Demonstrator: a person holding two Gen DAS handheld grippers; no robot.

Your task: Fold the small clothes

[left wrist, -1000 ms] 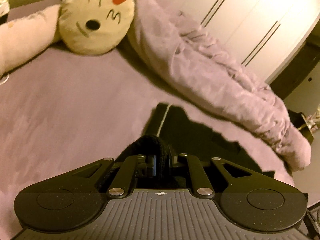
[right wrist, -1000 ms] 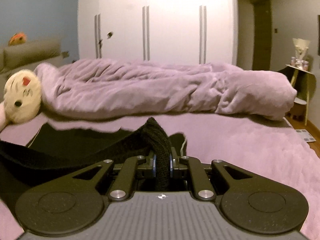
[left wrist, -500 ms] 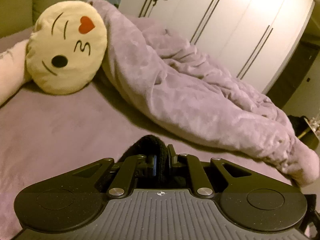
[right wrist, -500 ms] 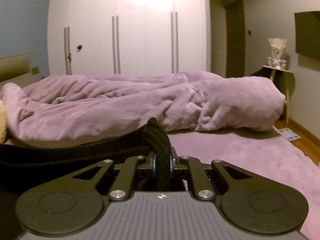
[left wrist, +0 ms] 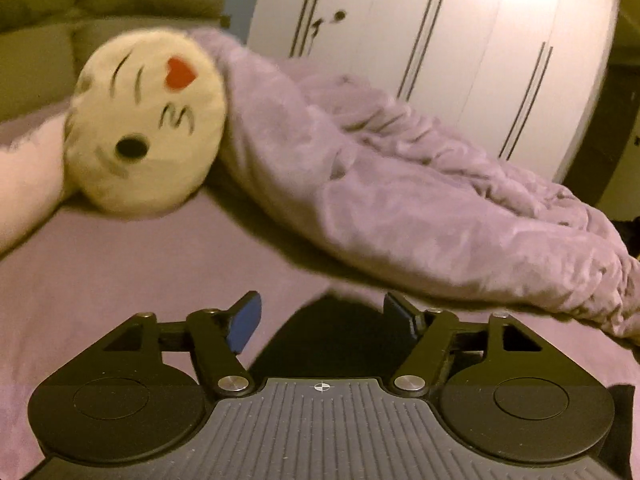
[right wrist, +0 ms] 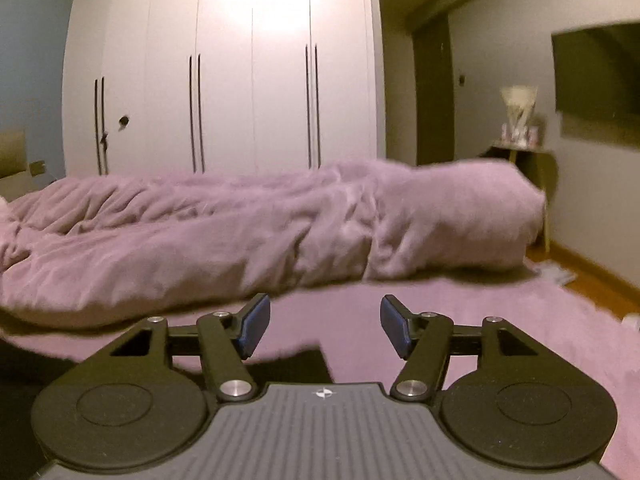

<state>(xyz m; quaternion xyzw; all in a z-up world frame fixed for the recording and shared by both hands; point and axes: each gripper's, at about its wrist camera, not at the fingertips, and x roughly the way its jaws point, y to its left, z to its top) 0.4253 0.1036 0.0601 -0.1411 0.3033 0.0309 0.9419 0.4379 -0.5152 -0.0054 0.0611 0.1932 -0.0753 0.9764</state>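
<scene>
A black garment [left wrist: 320,344] lies on the purple bed sheet [left wrist: 120,280], just below and between the spread fingers of my left gripper [left wrist: 324,312]. That gripper's jaws are opening and its blue pads no longer press on the cloth. In the right wrist view a corner of the same black garment [right wrist: 296,364] lies on the sheet under my right gripper [right wrist: 324,316]. Its jaws are opening too, with nothing gripped between the pads. More black cloth [right wrist: 24,368] shows at the lower left edge.
A rumpled purple duvet [left wrist: 400,200] runs across the bed behind the garment, also seen as the duvet [right wrist: 260,232]. A round yellow plush pillow [left wrist: 148,120] sits at the left. White wardrobe doors [right wrist: 240,80] stand behind; a side table [right wrist: 524,152] at right.
Both grippers were shut on folds of the black garment; now both have spread and the cloth has dropped onto the sheet. Both views shifted slightly toward the duvet.
</scene>
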